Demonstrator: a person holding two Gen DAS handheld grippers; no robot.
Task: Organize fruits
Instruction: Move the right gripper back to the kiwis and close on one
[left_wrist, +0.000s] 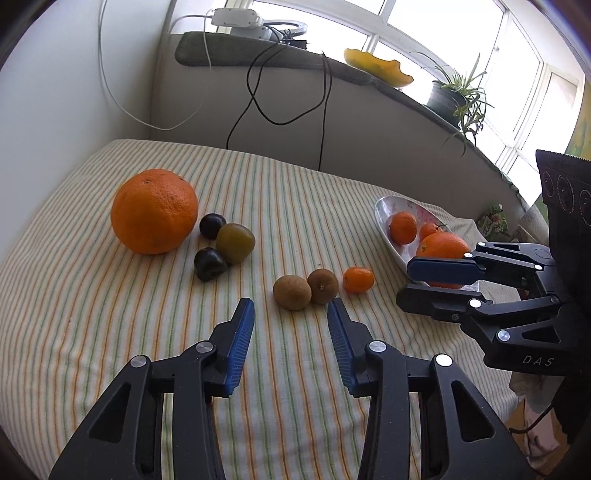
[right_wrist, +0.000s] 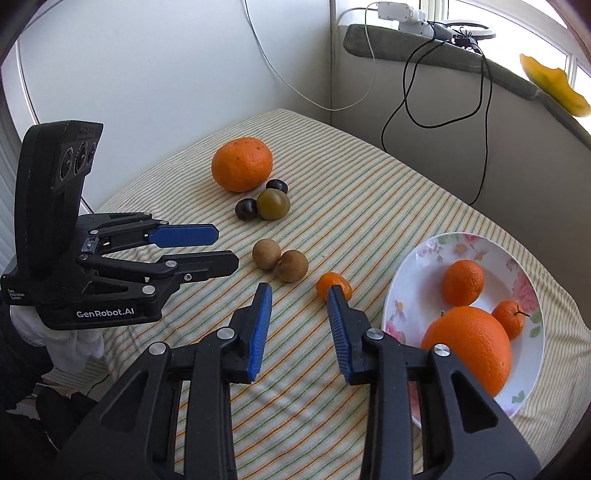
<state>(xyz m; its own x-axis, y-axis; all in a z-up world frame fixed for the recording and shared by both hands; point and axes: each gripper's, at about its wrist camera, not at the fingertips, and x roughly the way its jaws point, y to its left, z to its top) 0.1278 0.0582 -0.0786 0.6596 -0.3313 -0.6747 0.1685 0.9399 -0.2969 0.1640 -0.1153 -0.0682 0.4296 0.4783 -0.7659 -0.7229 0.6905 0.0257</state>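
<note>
Two claws hang open and empty over the striped desk (right_wrist: 388, 192): your right claw (right_wrist: 300, 300) beside the small mandarin (right_wrist: 333, 284), your left claw (left_wrist: 291, 309) before the two brown longans (left_wrist: 306, 288). That mandarin is probably light and soft-skinned; take it across its middle, gently. Just right, the floral plate (right_wrist: 417, 273) already holds three citrus. Farther back lie a greenish plum (right_wrist: 273, 204) with two dark ones, then a large orange (right_wrist: 242, 164).
</note>
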